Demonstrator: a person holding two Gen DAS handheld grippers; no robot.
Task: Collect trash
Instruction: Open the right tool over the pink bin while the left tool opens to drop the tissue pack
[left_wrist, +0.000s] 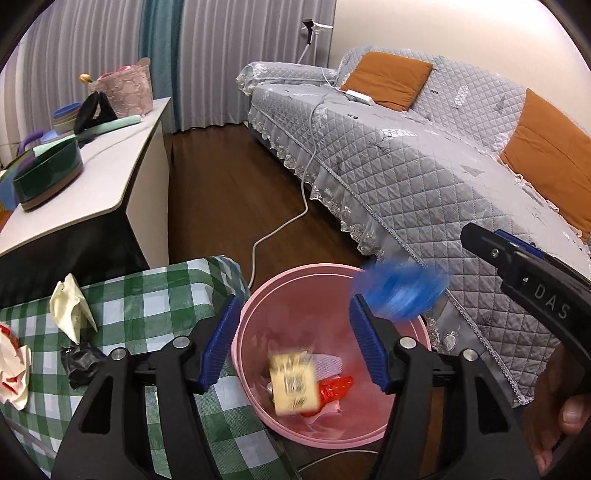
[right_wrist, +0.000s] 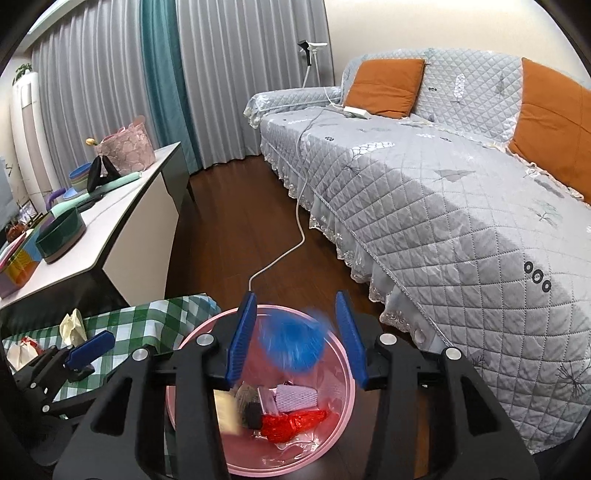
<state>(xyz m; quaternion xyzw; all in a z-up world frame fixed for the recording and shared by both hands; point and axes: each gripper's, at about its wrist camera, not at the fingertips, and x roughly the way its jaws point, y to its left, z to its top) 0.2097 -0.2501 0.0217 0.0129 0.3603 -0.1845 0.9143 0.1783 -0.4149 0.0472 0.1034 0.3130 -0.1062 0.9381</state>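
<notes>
The blue wrapper (right_wrist: 291, 345) is in mid-air between the spread fingers of the right claw (right_wrist: 297, 341), blurred, touching neither pad, right above the pink bin (right_wrist: 343, 373). It looks light and crinkly — soft enough to pinch anywhere. A yellow packet (left_wrist: 293, 384) is also blurred inside the bin, below the spread, empty left claw (left_wrist: 293, 345). On the checked surface (left_wrist: 155, 295) lie a cream tissue (left_wrist: 70, 308) and a black scrap (left_wrist: 81, 363) — flimsy things, best pinched at a raised fold.
</notes>
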